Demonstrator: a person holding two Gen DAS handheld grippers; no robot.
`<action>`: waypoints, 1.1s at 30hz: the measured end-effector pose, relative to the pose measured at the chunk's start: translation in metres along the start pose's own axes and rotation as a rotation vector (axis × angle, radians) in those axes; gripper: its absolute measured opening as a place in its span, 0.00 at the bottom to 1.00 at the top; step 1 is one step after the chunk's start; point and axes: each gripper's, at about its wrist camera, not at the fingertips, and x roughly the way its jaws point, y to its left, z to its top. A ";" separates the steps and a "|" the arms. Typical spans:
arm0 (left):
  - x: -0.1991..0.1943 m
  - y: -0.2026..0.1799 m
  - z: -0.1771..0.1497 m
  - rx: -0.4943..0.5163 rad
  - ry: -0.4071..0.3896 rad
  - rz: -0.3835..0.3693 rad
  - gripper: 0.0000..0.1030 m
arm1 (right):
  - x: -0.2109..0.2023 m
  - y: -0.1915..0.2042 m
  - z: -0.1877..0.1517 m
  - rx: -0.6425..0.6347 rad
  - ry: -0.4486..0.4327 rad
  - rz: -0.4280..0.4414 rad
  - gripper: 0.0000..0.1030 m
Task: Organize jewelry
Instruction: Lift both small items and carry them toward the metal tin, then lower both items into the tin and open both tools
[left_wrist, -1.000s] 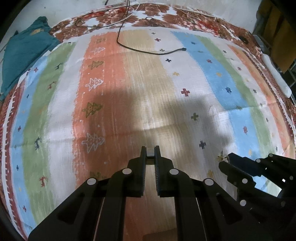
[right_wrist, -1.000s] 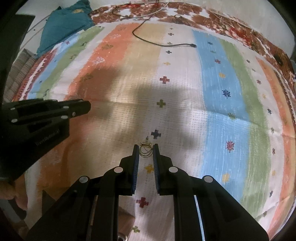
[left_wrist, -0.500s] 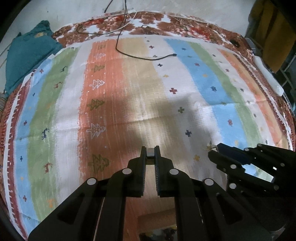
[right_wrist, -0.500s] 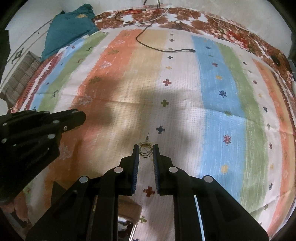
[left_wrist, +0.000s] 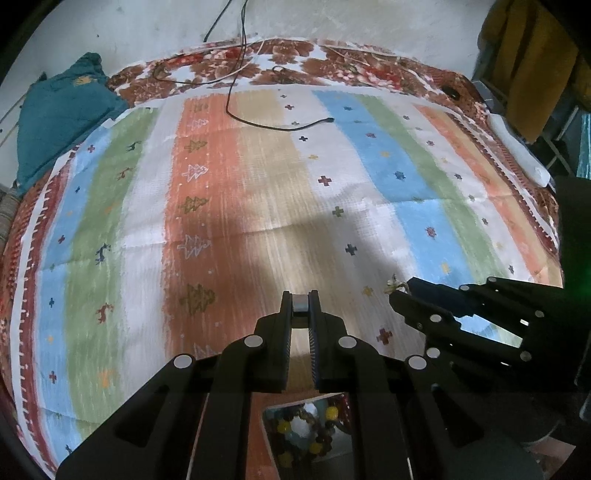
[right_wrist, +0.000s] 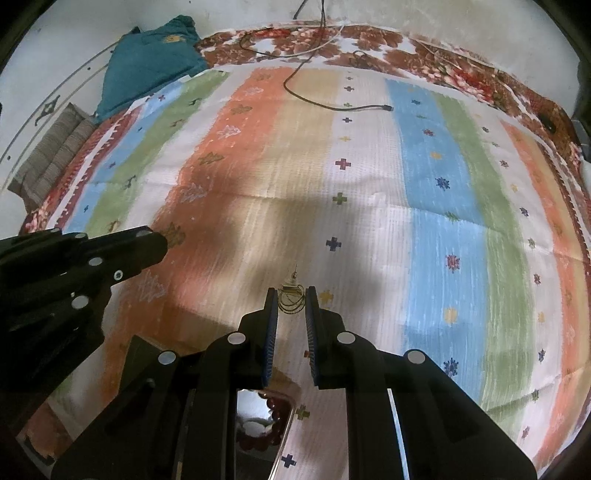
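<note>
My right gripper is shut on a gold hoop earring that hangs between its fingertips above the striped cloth. The earring also shows in the left wrist view at the tip of the right gripper. My left gripper is shut on a small grey block, held above the cloth. A jewelry box with coloured beads lies under the left gripper. It also shows in the right wrist view. The left gripper shows at the left of the right wrist view.
A black cable lies at the far side of the cloth. A teal cloth sits at the far left corner. A white object lies along the right edge. A folded grey mat lies at the left.
Both grippers have risen and drawn back toward me, so more of the cloth shows. The bead box has come into view under them. The earring stays in the right gripper.
</note>
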 end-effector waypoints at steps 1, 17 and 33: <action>-0.003 0.000 -0.002 -0.001 -0.004 -0.002 0.08 | -0.001 0.001 -0.002 0.001 -0.002 0.000 0.15; -0.043 -0.005 -0.034 0.004 -0.072 -0.014 0.08 | -0.024 0.013 -0.026 -0.007 -0.041 0.010 0.15; -0.071 -0.009 -0.067 0.019 -0.114 -0.035 0.08 | -0.059 0.022 -0.055 -0.017 -0.101 0.045 0.15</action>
